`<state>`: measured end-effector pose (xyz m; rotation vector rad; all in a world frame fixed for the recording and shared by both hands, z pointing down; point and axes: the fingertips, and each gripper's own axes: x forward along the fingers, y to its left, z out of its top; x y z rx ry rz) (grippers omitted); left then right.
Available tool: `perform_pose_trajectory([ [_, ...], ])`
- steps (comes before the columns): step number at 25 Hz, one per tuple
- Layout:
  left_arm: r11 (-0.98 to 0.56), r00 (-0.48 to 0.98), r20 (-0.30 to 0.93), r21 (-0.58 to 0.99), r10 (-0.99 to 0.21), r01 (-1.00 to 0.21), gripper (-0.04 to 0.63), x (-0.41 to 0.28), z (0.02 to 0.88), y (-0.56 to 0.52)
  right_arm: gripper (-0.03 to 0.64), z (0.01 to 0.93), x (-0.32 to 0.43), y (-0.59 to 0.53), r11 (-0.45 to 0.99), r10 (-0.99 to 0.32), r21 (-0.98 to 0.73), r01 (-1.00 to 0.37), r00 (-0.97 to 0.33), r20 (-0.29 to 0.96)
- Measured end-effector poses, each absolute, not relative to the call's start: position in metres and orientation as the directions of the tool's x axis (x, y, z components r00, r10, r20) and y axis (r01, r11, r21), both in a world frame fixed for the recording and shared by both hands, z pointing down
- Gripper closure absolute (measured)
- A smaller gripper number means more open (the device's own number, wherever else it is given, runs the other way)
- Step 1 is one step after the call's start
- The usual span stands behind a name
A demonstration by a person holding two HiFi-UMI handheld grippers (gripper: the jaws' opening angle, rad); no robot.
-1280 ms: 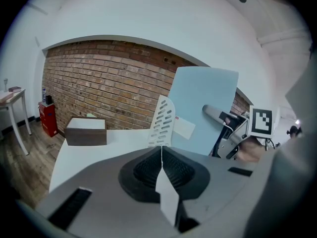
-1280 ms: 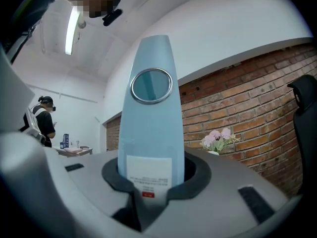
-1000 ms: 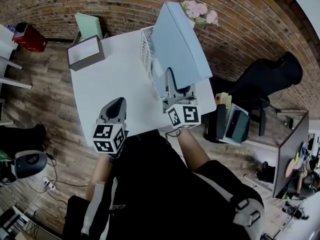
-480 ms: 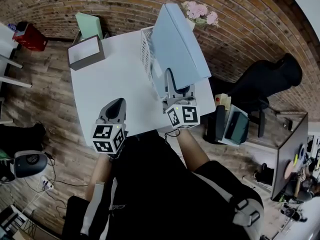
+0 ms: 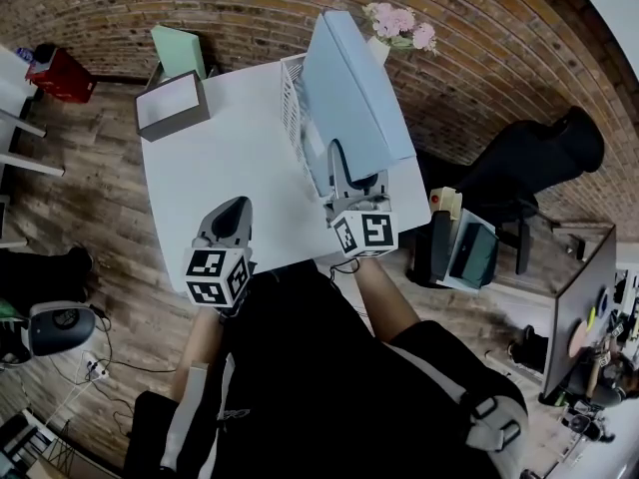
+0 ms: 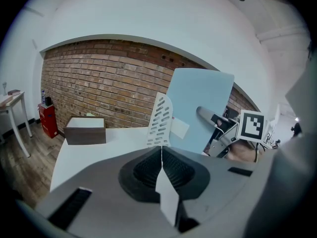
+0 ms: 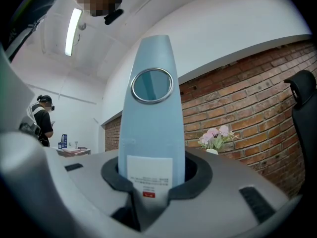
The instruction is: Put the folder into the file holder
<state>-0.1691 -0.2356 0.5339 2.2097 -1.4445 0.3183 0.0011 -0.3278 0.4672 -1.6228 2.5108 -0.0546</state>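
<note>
Head view overhead, gripper views close, sharing folder [image 5: 354, 88]

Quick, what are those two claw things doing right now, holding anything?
Left gripper: shut, jaws together, nothing between them.
Right gripper: shut on the blue folder.

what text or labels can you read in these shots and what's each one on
No text here is clear enough to quote.
spine label on the blue folder: a few lines of small print and a red mark, too blurred to read.
white sticker on the folder's side: nothing legible.
marker cubes: black-and-white square patterns only, no letters or numbers.
</note>
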Motion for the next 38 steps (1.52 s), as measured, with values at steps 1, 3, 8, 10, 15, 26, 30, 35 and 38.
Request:
perform_pose_trajectory([
  [1,-0.332,0.419,0.439,0.263,-0.795,-0.906,0.572,-0.168,0.534,-0.236,0.465,0.468,-0.001,-0.328,0.414,-0.909,-0.105,-0.904,-0.404,-0.104],
  [3,-0.337,0.423,0.438,0.264,-0.793,-0.904,0.572,-0.165,0.534,-0.237,0.459,0.468,-0.004,-0.329,0.415,-0.908,-0.098,-0.904,-0.407,-0.096],
  [8,-0.339,0.427,0.435,0.267,-0.793,-0.902,0.572,-0.162,0.534,-0.239,0.46,0.47,0.002,-0.334,0.408,-0.913,-0.13,-0.904,-0.4,-0.082],
  [10,-0.335,0.424,0.435,0.268,-0.795,-0.903,0.572,-0.163,0.534,-0.24,0.462,0.468,0.003,-0.335,0.407,-0.913,-0.146,-0.902,-0.398,-0.088],
  [15,-0.328,0.419,0.44,0.27,-0.795,-0.905,0.572,-0.167,0.536,-0.239,0.463,0.475,-0.002,-0.335,0.404,-0.914,-0.146,-0.903,-0.393,-0.096],
  [26,-0.313,0.407,0.446,0.272,-0.797,-0.91,0.572,-0.172,0.541,-0.238,0.457,0.519,-0.007,-0.329,0.396,-0.915,-0.124,-0.91,-0.402,0.021],
  [30,-0.317,0.412,0.444,0.275,-0.796,-0.908,0.572,-0.17,0.542,-0.24,0.454,0.528,-0.01,-0.328,0.398,-0.912,-0.117,-0.91,-0.406,0.058],
  [35,-0.326,0.421,0.436,0.278,-0.796,-0.904,0.572,-0.167,0.541,-0.243,0.453,0.538,-0.011,-0.326,0.396,-0.91,-0.111,-0.912,-0.406,0.089],
  [38,-0.329,0.425,0.437,0.282,-0.793,-0.902,0.572,-0.167,0.541,-0.242,0.453,0.54,-0.013,-0.326,0.396,-0.908,-0.108,-0.912,-0.406,0.1],
])
